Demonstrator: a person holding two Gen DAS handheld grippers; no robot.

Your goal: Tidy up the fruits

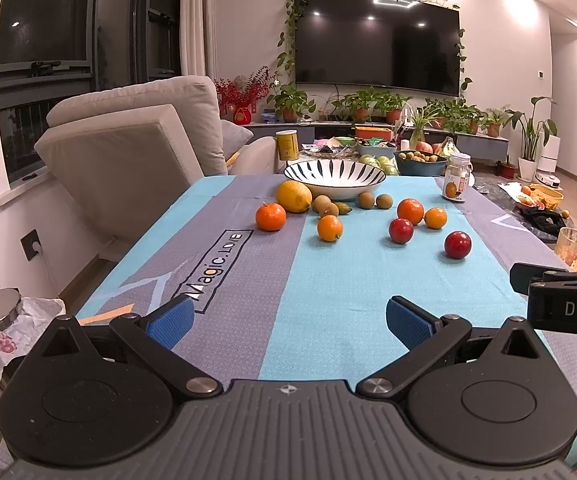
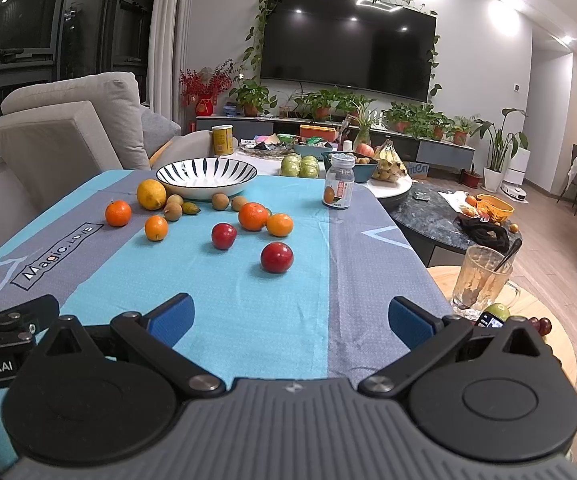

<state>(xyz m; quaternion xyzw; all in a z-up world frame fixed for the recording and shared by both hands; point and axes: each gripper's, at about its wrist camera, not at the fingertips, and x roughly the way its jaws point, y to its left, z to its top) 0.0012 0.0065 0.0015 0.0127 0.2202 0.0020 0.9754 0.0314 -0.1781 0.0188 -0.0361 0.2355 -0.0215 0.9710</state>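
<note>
A striped white bowl (image 1: 334, 178) (image 2: 206, 176) stands empty at the far side of the blue-grey tablecloth (image 1: 328, 300) (image 2: 248, 320). In front of it lie a lemon (image 1: 294, 196) (image 2: 151, 194), several oranges (image 1: 270, 217) (image 2: 253, 216), several small brown fruits (image 1: 366, 200) (image 2: 220, 201) and two red plums (image 1: 457, 244) (image 2: 276, 257). My left gripper (image 1: 288, 318) is open and empty above the near edge of the table. My right gripper (image 2: 290, 320) is open and empty too, beside it on the right.
A small jar (image 1: 457, 178) (image 2: 339, 182) stands at the far right of the cloth. A glass with a spoon (image 2: 482, 280) (image 1: 574, 248) sits on a round wooden stool to the right. A sofa (image 1: 128, 140) is on the left, a cluttered coffee table (image 2: 428, 208) behind.
</note>
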